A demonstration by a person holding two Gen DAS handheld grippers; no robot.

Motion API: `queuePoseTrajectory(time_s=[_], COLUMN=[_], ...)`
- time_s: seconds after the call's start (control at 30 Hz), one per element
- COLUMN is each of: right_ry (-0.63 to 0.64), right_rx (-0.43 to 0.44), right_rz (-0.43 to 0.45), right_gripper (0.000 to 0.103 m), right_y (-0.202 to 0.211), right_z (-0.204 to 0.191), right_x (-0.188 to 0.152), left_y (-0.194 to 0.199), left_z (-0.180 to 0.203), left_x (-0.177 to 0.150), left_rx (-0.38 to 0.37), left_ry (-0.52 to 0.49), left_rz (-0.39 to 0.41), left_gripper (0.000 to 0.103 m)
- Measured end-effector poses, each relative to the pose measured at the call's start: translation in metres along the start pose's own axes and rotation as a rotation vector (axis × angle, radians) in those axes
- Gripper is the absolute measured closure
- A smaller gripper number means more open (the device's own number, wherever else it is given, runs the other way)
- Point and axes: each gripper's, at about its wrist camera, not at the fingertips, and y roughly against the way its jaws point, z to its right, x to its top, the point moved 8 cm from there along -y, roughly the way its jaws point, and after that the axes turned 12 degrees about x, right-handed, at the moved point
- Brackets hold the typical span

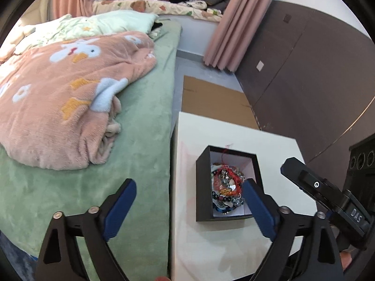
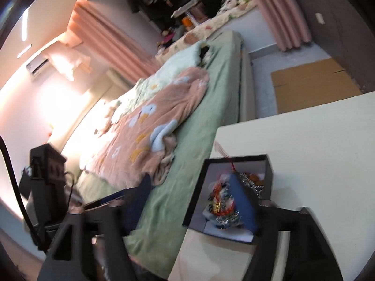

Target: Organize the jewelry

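Note:
A black box with a white lining (image 1: 201,187) sits on a white table (image 1: 234,245). It holds a tangled pile of jewelry (image 1: 226,187): red cords, dark beads, silver and gold pieces. My left gripper (image 1: 189,185) is open and empty, raised above the table's left edge, its right finger over the box's near right corner. The right gripper's body (image 1: 328,192) shows at the right. In the right wrist view the box (image 2: 194,201) and jewelry (image 2: 220,201) lie below my open, empty right gripper (image 2: 191,182); its right finger hangs over the box.
A bed with a green sheet (image 1: 140,128) and a pink patterned blanket (image 1: 70,89) lies left of the table. Flat cardboard (image 1: 211,100) lies on the floor beyond the table. A brown wall panel (image 1: 304,70) and pink curtains (image 1: 225,23) stand at the right.

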Motion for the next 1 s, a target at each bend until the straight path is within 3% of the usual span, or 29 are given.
queuePoseTrajectory(time_s=[0.1, 0.37, 0.5, 0.63, 0.7, 1.0], right_ry=[0.015, 0.07, 0.053, 0.051, 0.046, 0.092], right_rx=[-0.035, -0.126, -0.146, -0.154, -0.16, -0.272], right_rz=[0.01, 0.004, 0.021, -0.008, -0.023, -0.04], right_gripper=[0.029, 0.025, 0.024, 0.024, 0.018, 0.01], right_y=[0.011, 0.055, 0.078, 0.093, 0.099, 0.137], right_z=[0.002, 0.015, 0.023, 0.026, 0.026, 0.031], right_x=[0.002, -0.004, -0.007, -0.009, -0.011, -0.021], left_y=[0.011, 0.042, 0.047, 0.055, 0.058, 0.066], left_z=[0.004, 0.027, 0.039, 0.053, 0.061, 0.095], left_x=[0.002, -0.006, -0.014, -0.016, -0.018, -0.032], left_rx=[-0.016, -0.024, -0.057, -0.041, -0.043, -0.045], left_ry=[-0.006, -0.074, -0.083, -0.115, -0.125, -0.15], left_rz=[0.042, 0.172, 0.169, 0.197, 0.199, 0.207], left_gripper=[0.0, 0.0, 0.001, 0.0, 0.0, 0.0])
